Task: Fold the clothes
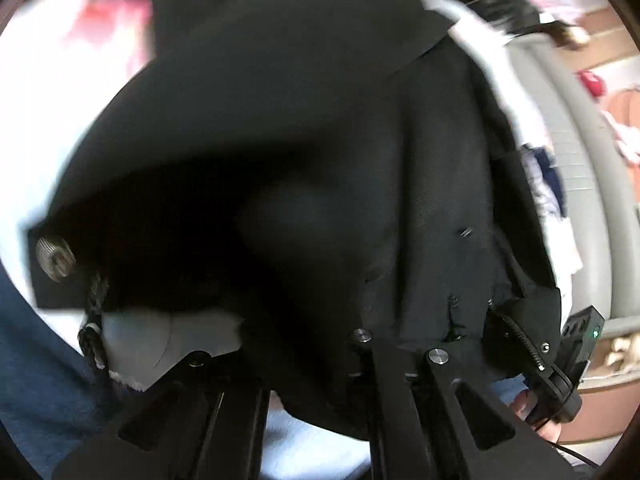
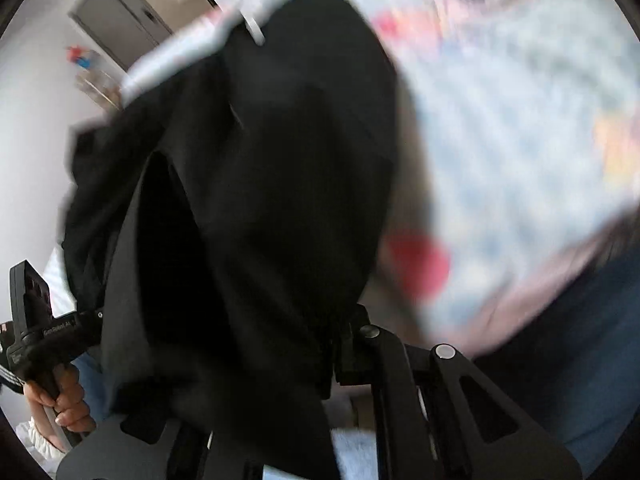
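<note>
the black garment point(image 1: 320, 140) fills both views. it hangs bunched and draped right over both tools, up off the pale bed cover point(image 2: 520, 140) that shows blurry behind it. in the left view i can see a drawstring point(image 1: 94, 320) with a metal tip and some white lining near the bottom left, so it may be a hoodie.

the left gripper point(image 1: 316, 344) is buried under the cloth. the cloth seems to run into it, but i cannot tell if its fingers are together or apart. the right gripper point(image 2: 340, 344) looks the same: cloth bunches right at its front, fingertips hidden, so i cannot tell there either. the person's left hand point(image 2: 64, 396) holds the other tool's handle low in the right view.

what could go wrong: the cloth is thick and lumpy, so a weak pinch could let it slide out and drop in a heap. the drawstring could snag on a tool. the covered cameras make it hard to find an edge.
</note>
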{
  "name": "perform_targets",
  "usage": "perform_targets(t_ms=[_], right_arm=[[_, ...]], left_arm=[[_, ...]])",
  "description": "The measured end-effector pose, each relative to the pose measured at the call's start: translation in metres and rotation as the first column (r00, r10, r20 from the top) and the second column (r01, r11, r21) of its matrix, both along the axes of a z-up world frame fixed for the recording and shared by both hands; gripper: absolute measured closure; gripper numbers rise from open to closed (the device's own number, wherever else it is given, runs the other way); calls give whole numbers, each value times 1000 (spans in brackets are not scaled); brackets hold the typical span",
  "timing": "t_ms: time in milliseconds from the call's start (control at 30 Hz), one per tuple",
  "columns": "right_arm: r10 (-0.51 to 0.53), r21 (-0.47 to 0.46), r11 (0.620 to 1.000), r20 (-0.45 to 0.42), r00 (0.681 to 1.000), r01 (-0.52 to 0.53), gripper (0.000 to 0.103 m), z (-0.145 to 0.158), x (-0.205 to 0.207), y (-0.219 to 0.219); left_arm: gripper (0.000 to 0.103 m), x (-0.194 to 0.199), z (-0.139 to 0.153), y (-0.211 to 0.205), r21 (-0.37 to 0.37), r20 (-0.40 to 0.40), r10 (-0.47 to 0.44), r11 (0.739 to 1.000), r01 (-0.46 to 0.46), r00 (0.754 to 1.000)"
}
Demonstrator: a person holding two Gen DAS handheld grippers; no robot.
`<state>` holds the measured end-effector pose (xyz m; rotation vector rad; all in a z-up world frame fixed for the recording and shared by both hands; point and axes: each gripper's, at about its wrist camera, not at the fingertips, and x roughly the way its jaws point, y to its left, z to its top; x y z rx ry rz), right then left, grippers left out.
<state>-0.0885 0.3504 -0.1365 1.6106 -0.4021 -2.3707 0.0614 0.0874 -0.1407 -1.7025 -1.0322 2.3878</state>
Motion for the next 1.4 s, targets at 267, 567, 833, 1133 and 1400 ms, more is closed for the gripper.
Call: perform_targets(t_ms=[267,567,833,1133,1400], right_arm=[[44,-53,997,-137,990,-52,68,53,25,19],[-40,-139,990,-333,942,-7,68,106,50,48],[9,-88,995,-428,904,-52,57,133,65,44],[12,-54,998,-215,976,-25,59,68,8,54],[-6,-130,991,-101,995,-7,59,27,-6,63]], left_arm=[[73,30,34,-29,-33,-52,-58,998,56,997],[73,11,63,29,-102,-288,-306,952,289,907],[61,-64,17,95,53,-97,-482,871,488,871],[48,-99,-29,119,258,-100,-492,827,500,865],[47,-112,-45,124,216,-124,-441,863,457,889]])
